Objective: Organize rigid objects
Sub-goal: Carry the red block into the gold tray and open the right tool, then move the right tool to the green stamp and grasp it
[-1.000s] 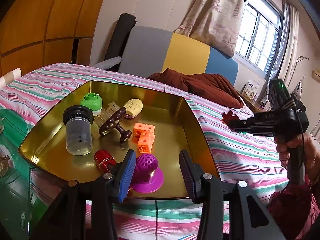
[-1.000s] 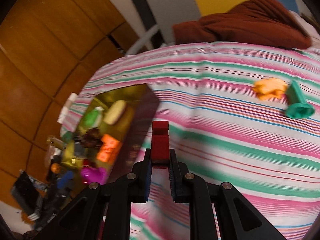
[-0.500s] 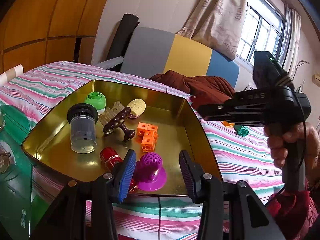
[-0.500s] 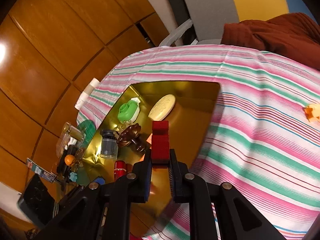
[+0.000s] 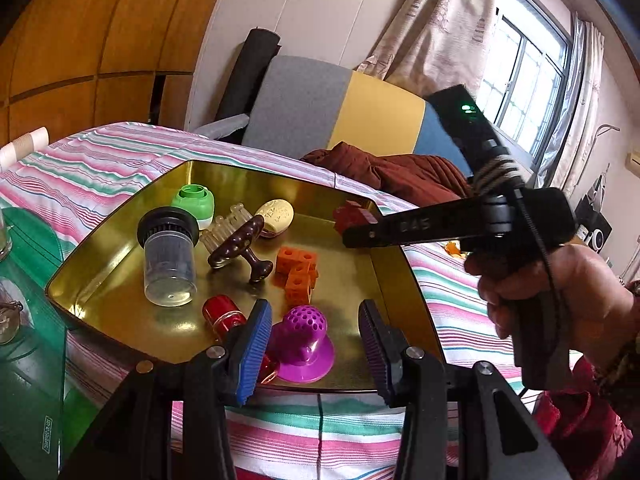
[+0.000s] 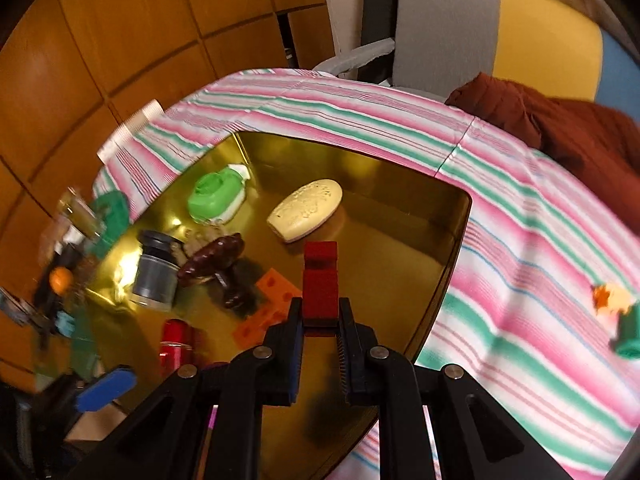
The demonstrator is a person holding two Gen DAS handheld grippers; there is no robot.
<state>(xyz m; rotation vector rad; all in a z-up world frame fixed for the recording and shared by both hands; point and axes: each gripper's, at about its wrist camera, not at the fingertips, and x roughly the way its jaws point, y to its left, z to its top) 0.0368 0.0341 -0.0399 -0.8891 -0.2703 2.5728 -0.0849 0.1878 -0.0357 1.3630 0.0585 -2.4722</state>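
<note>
One shallow gold metal tray (image 5: 120,256) lay on the pink-and-green striped cloth (image 5: 100,152), holding seven loose things: one green plastic cap (image 5: 194,199), one clear jar with a black ribbed lid (image 5: 168,256), one dark brown wooden knobbed handle (image 5: 240,244), one cream oval soap (image 6: 306,210), one cluster of orange holed cubes (image 5: 298,266), one red cylinder (image 5: 222,314) and one purple dotted suction knob (image 5: 304,334). Two more small pieces, one orange (image 6: 604,294) and one green (image 6: 630,330), sat blurred on the cloth well away from the tray.

The right gripper (image 6: 320,320), gripped by a hand (image 5: 560,292), pointed down over the tray's right half, its fingers pinching a dark red stepped plastic block (image 6: 320,280) that stood out beyond the tips, above the tray floor. The left gripper (image 5: 316,340) was at the tray's near edge with its fingers spread apart, holding nothing, the purple knob seen between them.
</note>
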